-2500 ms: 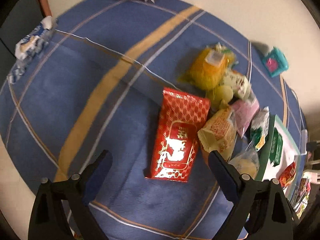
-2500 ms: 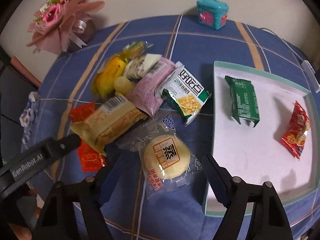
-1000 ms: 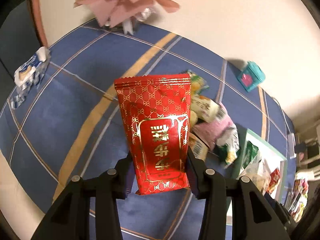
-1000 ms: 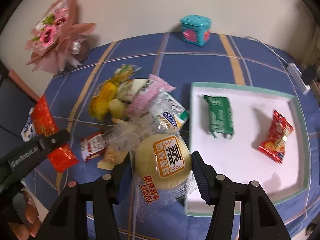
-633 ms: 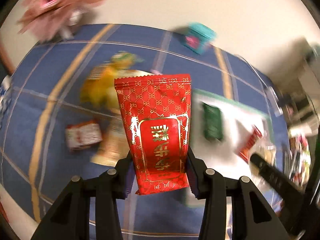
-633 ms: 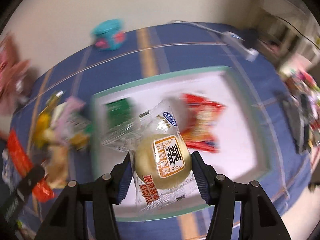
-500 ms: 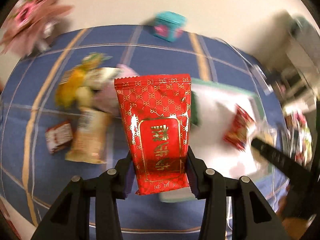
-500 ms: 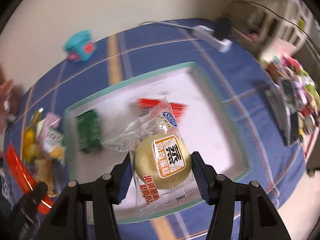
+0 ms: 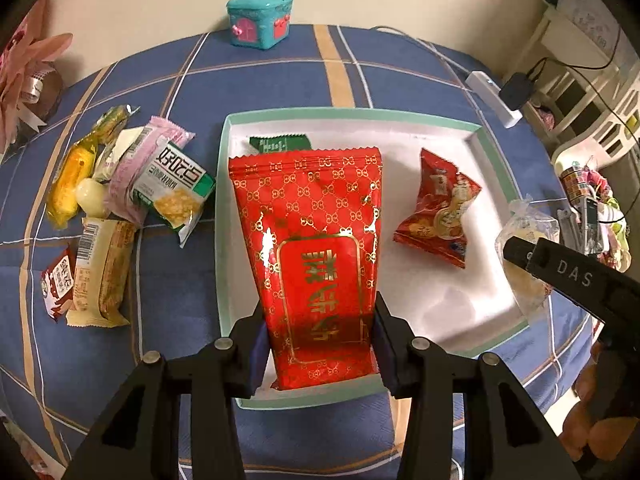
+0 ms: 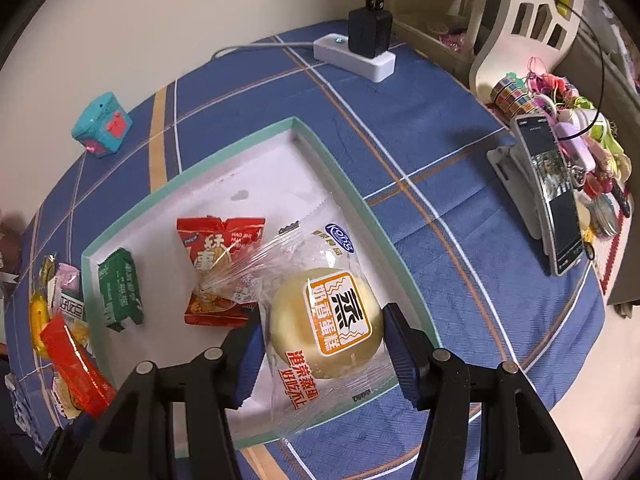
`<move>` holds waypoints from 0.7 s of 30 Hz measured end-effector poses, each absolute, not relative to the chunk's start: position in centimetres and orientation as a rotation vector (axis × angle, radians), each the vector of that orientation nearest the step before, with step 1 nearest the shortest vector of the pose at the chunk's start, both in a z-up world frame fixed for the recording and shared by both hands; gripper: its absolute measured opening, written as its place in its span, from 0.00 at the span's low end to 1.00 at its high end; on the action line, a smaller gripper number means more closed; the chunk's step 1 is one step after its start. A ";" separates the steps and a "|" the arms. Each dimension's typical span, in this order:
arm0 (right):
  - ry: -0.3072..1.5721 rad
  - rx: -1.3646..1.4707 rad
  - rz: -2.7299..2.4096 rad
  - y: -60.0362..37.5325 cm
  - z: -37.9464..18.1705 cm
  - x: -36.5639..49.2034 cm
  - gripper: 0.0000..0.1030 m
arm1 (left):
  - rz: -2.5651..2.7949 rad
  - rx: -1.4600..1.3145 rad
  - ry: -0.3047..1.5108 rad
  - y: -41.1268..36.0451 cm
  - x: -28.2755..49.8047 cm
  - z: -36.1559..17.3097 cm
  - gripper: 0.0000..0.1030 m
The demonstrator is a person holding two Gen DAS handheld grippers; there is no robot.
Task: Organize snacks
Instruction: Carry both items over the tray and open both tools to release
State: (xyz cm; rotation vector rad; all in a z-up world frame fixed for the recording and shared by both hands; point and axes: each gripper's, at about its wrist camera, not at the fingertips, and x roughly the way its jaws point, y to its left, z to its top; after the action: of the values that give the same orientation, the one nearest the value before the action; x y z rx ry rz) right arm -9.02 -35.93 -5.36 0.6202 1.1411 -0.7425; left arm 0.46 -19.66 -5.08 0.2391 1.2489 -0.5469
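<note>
Above the tray (image 9: pixel 224 216), my left hand-held gripper (image 9: pixel 318 344) clamps the red pouch (image 9: pixel 316 252); my right hand-held gripper (image 10: pixel 322 350) clamps the wrapped cake (image 10: pixel 324 320).

Cloth: a blue tablecloth (image 9: pixel 280 76) with thin white lines and tan stripes covers the table.
Toy box: a teal house-shaped box (image 9: pixel 260 18) with pink doors stands at the far edge of the cloth, by the wall.
Flowers: a pink paper-wrapped bouquet (image 9: pixel 24 68) sits at the far left corner.
Power strip: a white power strip (image 10: pixel 354 58) lies on the cloth with a black charger (image 10: pixel 369 32) plugged into it.
Phone: a phone (image 10: pixel 554 196) leans on a white stand, its screen lit.
Clutter: tape rolls and colourful trinkets (image 10: pixel 560 96) crowd behind the phone.
Chair: a white cut-out chair back (image 10: pixel 520 20) stands beyond the table.
</note>
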 end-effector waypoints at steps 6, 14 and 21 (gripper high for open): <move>1.157 0.616 -0.743 -35.9 -6.1 -8.7 0.58 | -0.525 0.235 1.246 -19.9 1.3 -5.3 0.45; 1.071 0.602 -0.737 -36.6 -5.4 -7.5 0.58 | -0.539 0.229 1.190 -21.8 2.4 -4.6 0.45; 1.009 0.563 -0.730 -37.7 -4.6 -5.9 0.58 | -0.565 0.229 1.128 -24.3 3.4 -3.7 0.46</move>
State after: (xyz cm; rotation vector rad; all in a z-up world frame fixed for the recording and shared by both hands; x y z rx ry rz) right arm -5.95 -37.71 -4.65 0.5626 1.0087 -0.7301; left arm 3.41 -24.29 -3.72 0.2291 1.1281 -0.5648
